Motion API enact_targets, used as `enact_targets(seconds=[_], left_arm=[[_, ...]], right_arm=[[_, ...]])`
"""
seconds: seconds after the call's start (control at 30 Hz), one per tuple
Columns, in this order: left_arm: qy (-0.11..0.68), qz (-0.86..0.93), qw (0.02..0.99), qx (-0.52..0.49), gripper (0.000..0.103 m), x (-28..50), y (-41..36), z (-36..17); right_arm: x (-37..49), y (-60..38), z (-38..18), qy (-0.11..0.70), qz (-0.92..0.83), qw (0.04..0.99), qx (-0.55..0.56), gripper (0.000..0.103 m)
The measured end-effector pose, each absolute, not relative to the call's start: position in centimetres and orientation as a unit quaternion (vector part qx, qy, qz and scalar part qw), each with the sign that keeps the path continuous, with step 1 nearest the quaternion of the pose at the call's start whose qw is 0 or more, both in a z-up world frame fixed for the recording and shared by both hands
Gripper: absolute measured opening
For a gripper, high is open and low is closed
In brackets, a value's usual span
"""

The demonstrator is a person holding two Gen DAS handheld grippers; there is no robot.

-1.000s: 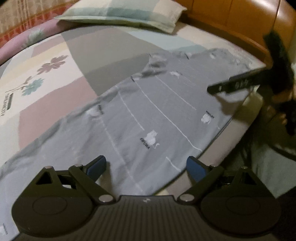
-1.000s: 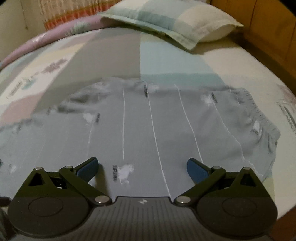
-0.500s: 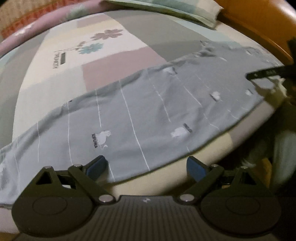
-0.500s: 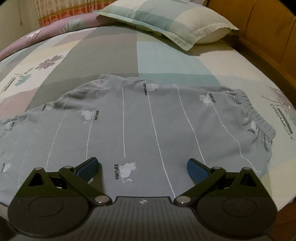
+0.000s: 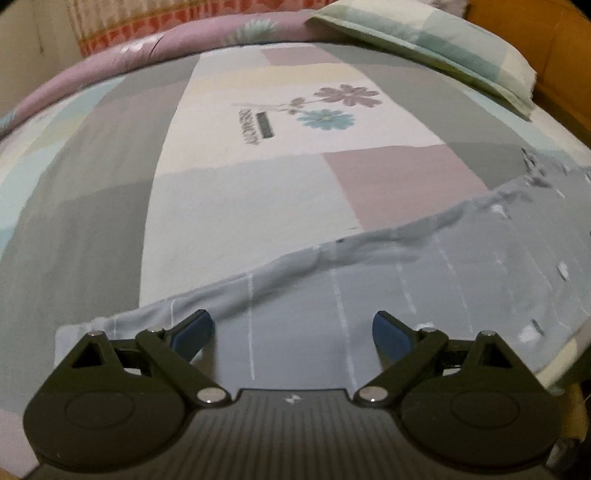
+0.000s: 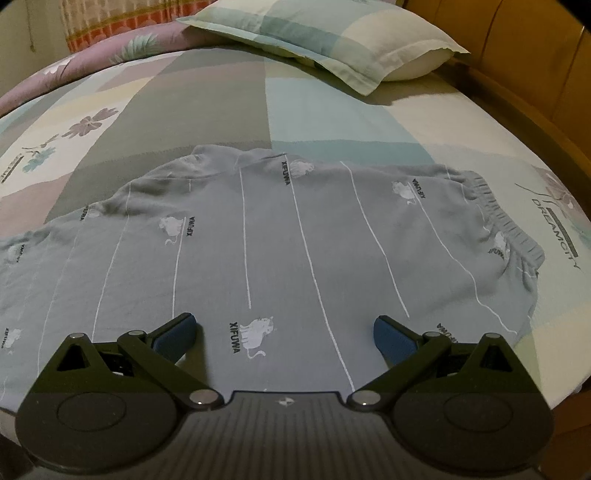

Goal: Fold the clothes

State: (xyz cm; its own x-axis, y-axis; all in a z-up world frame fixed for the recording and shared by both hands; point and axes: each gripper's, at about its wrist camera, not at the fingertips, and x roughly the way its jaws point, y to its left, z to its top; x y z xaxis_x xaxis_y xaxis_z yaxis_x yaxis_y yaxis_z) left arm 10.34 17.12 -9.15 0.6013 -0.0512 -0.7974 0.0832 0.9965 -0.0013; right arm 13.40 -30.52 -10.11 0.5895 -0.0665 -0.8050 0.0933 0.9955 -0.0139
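Note:
Grey trousers (image 6: 295, 236) with thin white stripes and small white animal prints lie flat across the near side of the bed. Their elastic waistband (image 6: 506, 225) is at the right in the right wrist view. My right gripper (image 6: 284, 336) is open just above the upper part of the trousers, with nothing between its blue pads. In the left wrist view the trouser leg (image 5: 369, 295) runs from lower left to right, its hem end by the left finger. My left gripper (image 5: 293, 334) is open over that leg end, holding nothing.
The bed (image 5: 240, 206) carries a patchwork sheet with flower prints. A checked pillow (image 6: 332, 33) lies at the back near the wooden headboard (image 6: 535, 48). A purple floral quilt (image 5: 129, 51) is bunched along the far edge. The bed's near edge is right beside the trousers.
My left gripper has swung left along the trousers, from the middle to the leg end. My right gripper has drawn back slightly, with the waistband part now sharper in view.

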Motion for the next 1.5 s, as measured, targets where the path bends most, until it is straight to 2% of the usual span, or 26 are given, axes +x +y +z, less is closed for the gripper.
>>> enact_targets(seconds=[0.23, 0.6, 0.83, 1.2, 1.5], left_arm=[[0.438, -0.020, 0.899, -0.015, 0.095, 11.8, 19.1, -8.6], [0.422, -0.050, 0.904, 0.047, 0.095, 8.3, 15.2, -6.9], [0.452, -0.014, 0.891, 0.022, 0.096, 7.6, 16.5, -9.5], [0.452, -0.012, 0.891, -0.038, 0.096, 4.9, 17.6, -9.5], [0.410, 0.036, 0.908, -0.074, 0.096, 3.4, 20.3, -8.7]], right_arm=[[13.1, -29.2, -8.7, 0.453, -0.017, 0.891, 0.022, 0.103], [12.8, -24.7, -6.1, 0.439, 0.045, 0.897, -0.013, 0.103], [12.8, -24.5, -6.4, 0.444, 0.045, 0.895, -0.012, 0.103], [12.4, -22.6, -6.7, 0.446, 0.073, 0.892, -0.014, 0.103], [12.7, -20.1, -6.9, 0.452, 0.104, 0.886, -0.015, 0.103]])
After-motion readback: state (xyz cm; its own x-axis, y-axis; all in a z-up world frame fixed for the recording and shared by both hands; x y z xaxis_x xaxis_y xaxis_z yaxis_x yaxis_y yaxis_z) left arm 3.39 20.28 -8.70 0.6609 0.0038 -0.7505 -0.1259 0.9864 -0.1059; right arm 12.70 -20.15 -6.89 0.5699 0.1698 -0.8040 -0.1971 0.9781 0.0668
